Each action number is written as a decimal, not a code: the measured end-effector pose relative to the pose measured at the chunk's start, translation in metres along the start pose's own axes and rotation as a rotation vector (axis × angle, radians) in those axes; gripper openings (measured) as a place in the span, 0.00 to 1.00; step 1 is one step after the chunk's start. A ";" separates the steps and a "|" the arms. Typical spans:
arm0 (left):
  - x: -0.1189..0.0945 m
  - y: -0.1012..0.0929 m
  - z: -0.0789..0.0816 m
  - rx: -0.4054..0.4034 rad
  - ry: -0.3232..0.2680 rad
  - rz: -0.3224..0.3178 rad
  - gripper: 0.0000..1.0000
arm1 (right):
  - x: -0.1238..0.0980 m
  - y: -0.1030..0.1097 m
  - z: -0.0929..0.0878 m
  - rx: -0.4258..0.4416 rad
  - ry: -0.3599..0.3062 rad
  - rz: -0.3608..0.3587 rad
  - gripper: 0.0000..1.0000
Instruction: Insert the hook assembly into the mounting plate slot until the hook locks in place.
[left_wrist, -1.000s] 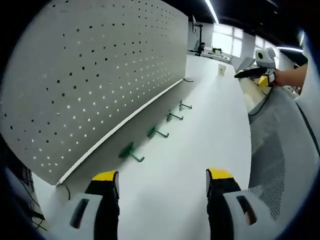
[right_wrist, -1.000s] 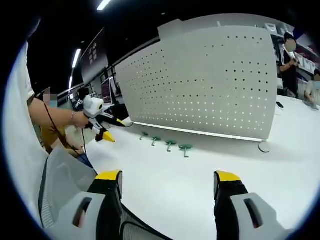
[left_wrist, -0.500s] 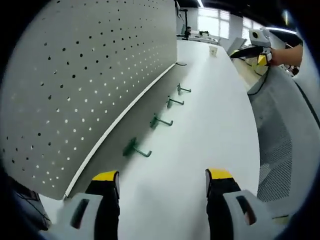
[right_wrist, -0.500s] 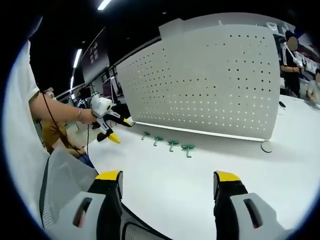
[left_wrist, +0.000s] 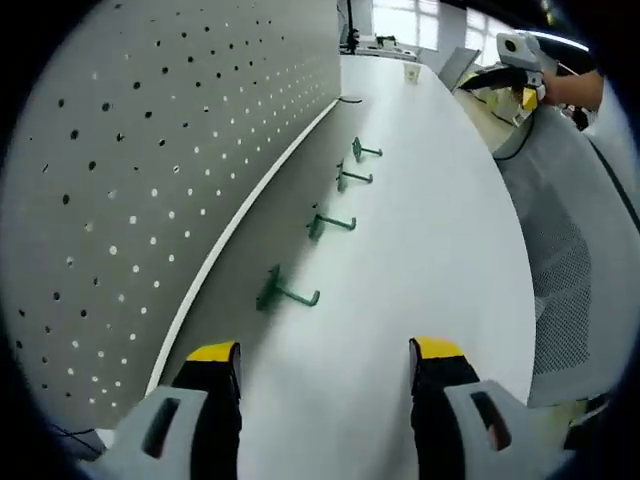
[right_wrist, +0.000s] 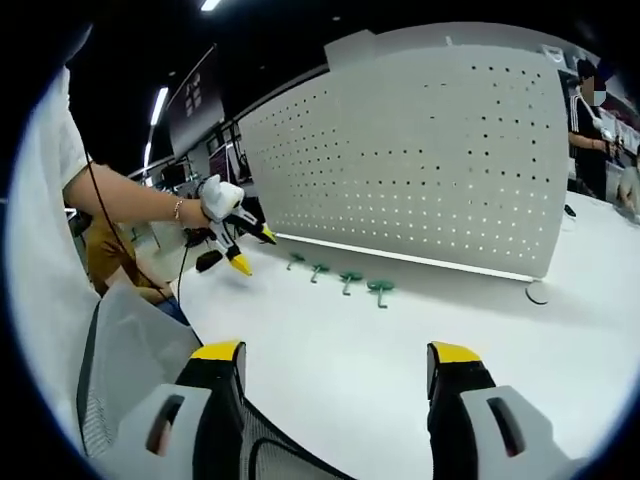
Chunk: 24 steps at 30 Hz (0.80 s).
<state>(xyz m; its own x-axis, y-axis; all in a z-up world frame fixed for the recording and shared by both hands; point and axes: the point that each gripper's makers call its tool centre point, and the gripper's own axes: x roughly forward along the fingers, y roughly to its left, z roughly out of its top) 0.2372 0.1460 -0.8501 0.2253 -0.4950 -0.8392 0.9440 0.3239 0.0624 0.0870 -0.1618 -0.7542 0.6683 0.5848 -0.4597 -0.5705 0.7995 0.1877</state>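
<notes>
While both claws gape with nothing between them, the left claw (left_wrist: 325, 365) and right claw (right_wrist: 335, 365) hover over the white worktop (left_wrist: 430, 260); four green hooks (left_wrist: 283, 291) lie in a row beside the pegboard (left_wrist: 150, 150), untouched.

Bare tabletop (left_wrist: 440, 230) lies open on the right; the pegboard (left_wrist: 150, 140) walls the left, four hooks (left_wrist: 283, 292) lining its foot.

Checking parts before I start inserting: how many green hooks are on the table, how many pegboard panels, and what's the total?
Green hooks: 4, lying in a row on the white table along the panel's foot.
Perforated pegboard panels: 1, standing upright.
Total: 5
</notes>
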 end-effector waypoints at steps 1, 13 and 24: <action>0.001 0.001 0.002 0.007 0.003 -0.004 0.71 | 0.000 0.000 0.000 0.000 0.001 0.001 0.72; 0.017 0.013 0.008 0.097 0.057 -0.041 0.68 | -0.002 -0.001 -0.004 -0.019 0.025 -0.006 0.72; 0.031 0.018 0.013 0.143 0.099 -0.115 0.65 | -0.001 0.000 -0.007 -0.002 0.027 0.000 0.71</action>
<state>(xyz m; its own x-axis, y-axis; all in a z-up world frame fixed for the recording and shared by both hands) 0.2646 0.1264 -0.8679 0.0955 -0.4379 -0.8940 0.9884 0.1482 0.0330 0.0825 -0.1635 -0.7601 0.6551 0.5810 -0.4830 -0.5717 0.7991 0.1858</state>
